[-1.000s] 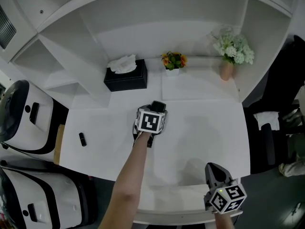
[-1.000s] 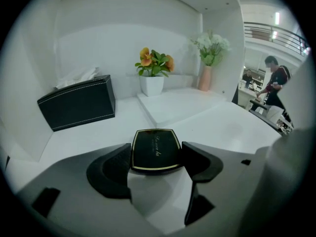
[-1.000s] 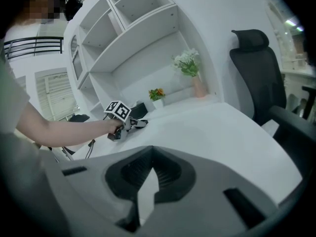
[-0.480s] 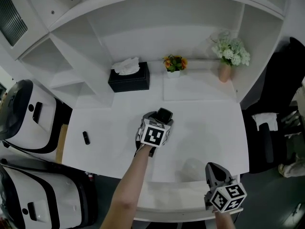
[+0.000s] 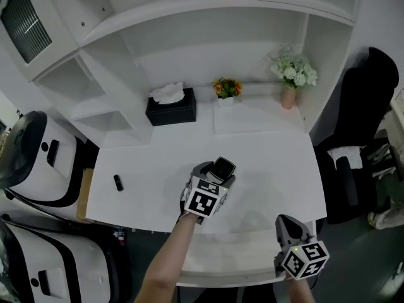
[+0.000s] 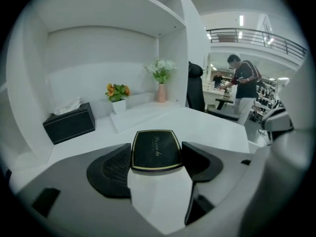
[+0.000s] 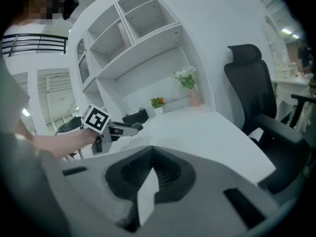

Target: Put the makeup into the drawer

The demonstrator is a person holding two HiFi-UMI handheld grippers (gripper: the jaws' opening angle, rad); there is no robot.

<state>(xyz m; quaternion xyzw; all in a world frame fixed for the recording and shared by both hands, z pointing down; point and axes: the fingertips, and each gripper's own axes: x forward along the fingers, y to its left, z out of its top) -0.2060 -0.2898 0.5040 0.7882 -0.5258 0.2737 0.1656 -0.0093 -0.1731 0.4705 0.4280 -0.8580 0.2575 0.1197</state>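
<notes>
The makeup is a black compact with a gold rim [image 6: 155, 149]. My left gripper [image 6: 157, 161] is shut on it, one pad on each side, and holds it flat above the white desk [image 5: 271, 163]. In the head view the left gripper [image 5: 218, 170] hovers over the desk's near middle with the compact [image 5: 223, 166] at its tip. My right gripper [image 5: 285, 225] is low at the near right, over the white open drawer [image 5: 240, 254] below the desk's front edge. Its jaws are shut with nothing between them [image 7: 149, 157]. The right gripper view shows the left gripper [image 7: 112, 128] from the side.
At the back stand a black tissue box [image 5: 170, 108], a small pot of orange flowers [image 5: 225, 89] and a vase of white flowers [image 5: 290, 74]. A small black object [image 5: 118, 182] lies on the desk's left. A black chair [image 5: 360, 137] is at the right, white machines [image 5: 31, 150] at the left.
My left gripper has carried the compact back from mid-desk toward the desk's near edge. The right gripper has stayed by the drawer.
</notes>
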